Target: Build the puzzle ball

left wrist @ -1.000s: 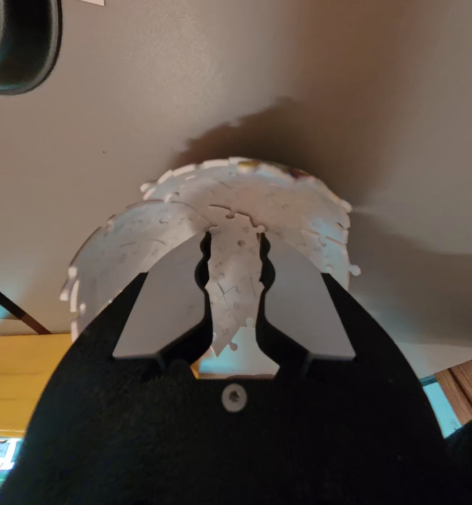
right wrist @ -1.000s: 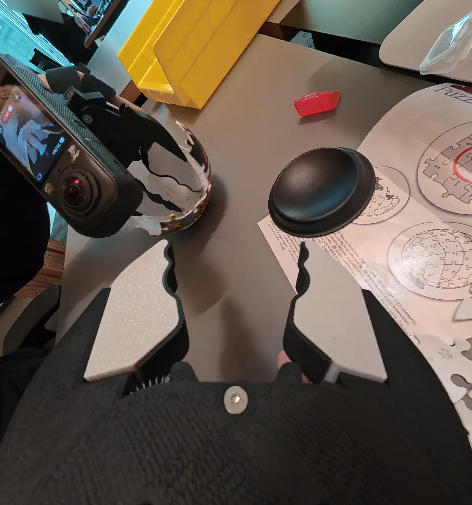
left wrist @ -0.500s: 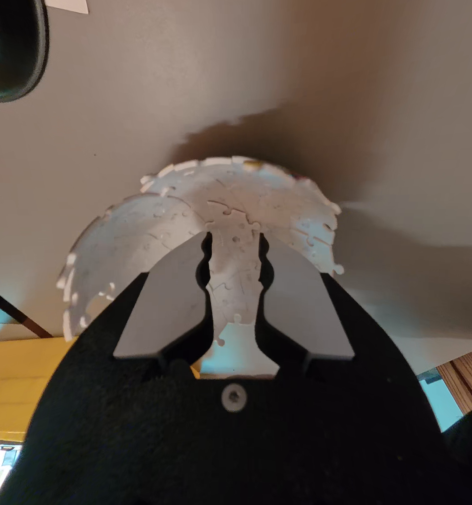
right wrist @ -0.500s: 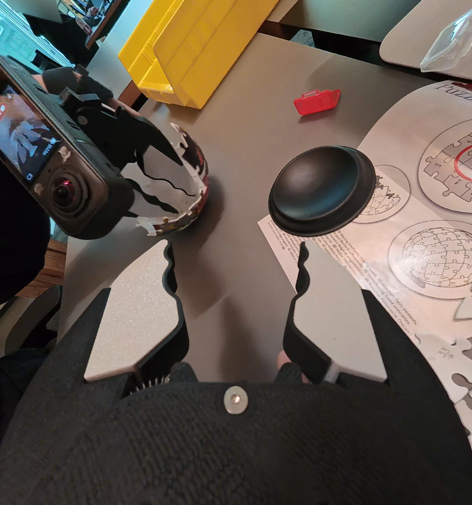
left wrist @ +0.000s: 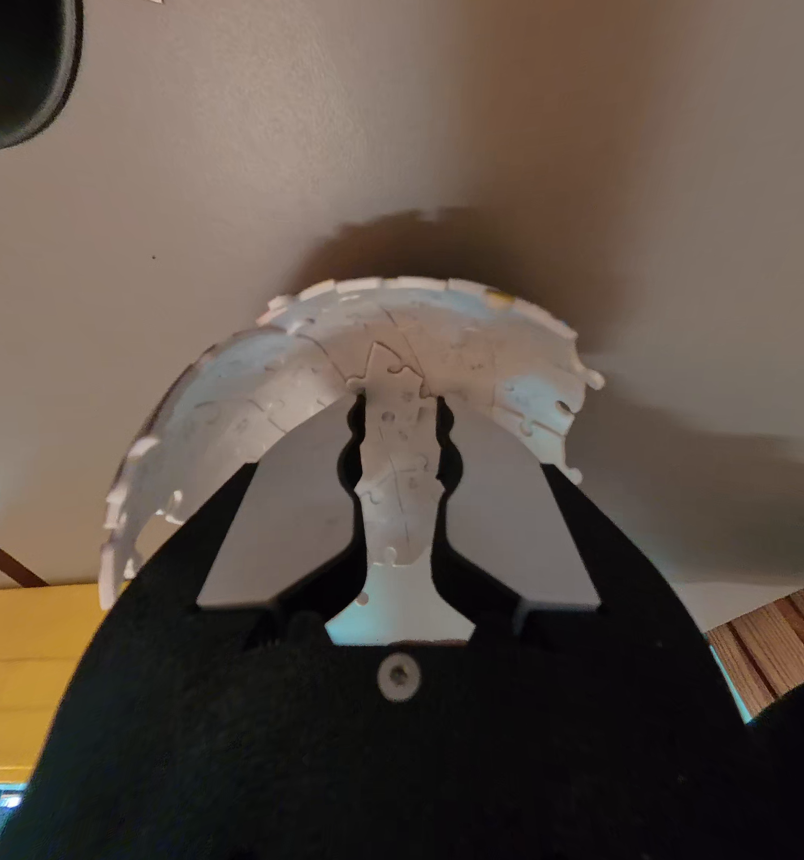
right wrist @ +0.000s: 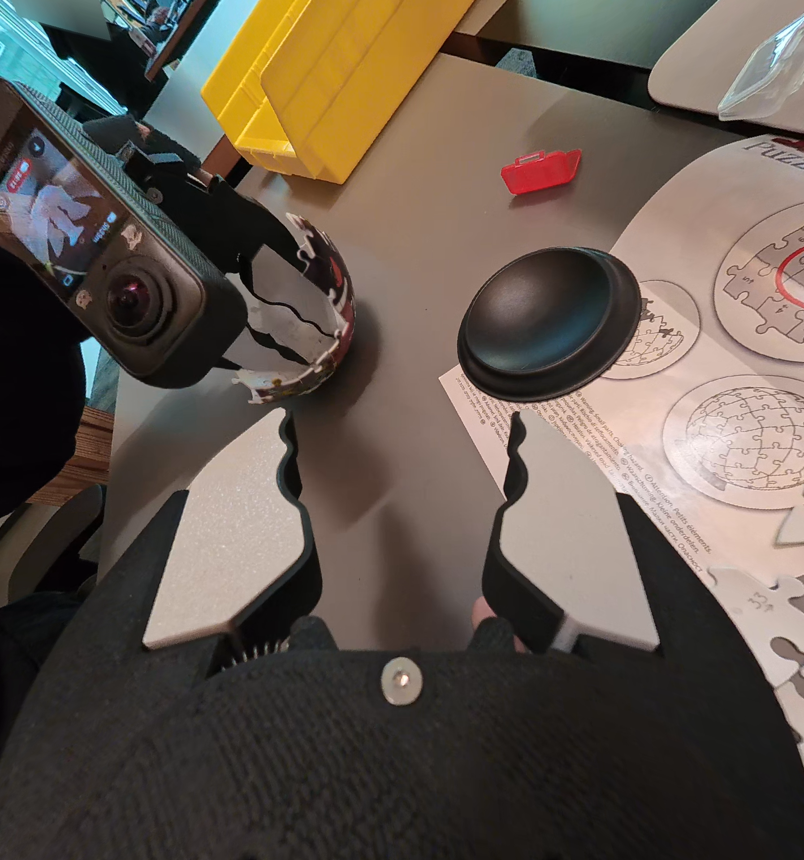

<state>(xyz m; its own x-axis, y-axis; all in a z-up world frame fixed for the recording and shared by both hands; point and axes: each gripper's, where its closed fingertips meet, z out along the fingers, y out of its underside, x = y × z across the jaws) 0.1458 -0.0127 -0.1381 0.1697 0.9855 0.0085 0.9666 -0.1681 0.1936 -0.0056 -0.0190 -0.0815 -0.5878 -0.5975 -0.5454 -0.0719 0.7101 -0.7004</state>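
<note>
A partly built puzzle ball shell (left wrist: 442,344) shows its white inner side in the left wrist view. My left gripper (left wrist: 399,398) is shut on the shell's wall, which fills the narrow gap between the fingers. In the right wrist view the shell (right wrist: 330,267) shows a dark printed outside and rests tilted against the grey table (right wrist: 414,223), with the left gripper (right wrist: 321,346) reaching into it. My right gripper (right wrist: 401,414) is open and empty above bare table, between the shell and a black dome stand (right wrist: 544,321).
An instruction sheet (right wrist: 716,419) lies at the right under the stand, with loose puzzle pieces (right wrist: 763,600) on it. A small red plastic piece (right wrist: 540,170) and a yellow bin (right wrist: 325,79) are farther back. A clear plastic piece (right wrist: 763,74) is at the far right. My hands' fingertips stand some 15 cm from each other. The small red plastic piece (right wrist: 540,170) is about 15 cm from both grippers' fingertips.
My left gripper has turned a little with the shell in it, so the shell sits more tilted on the table. The right gripper has not moved.
</note>
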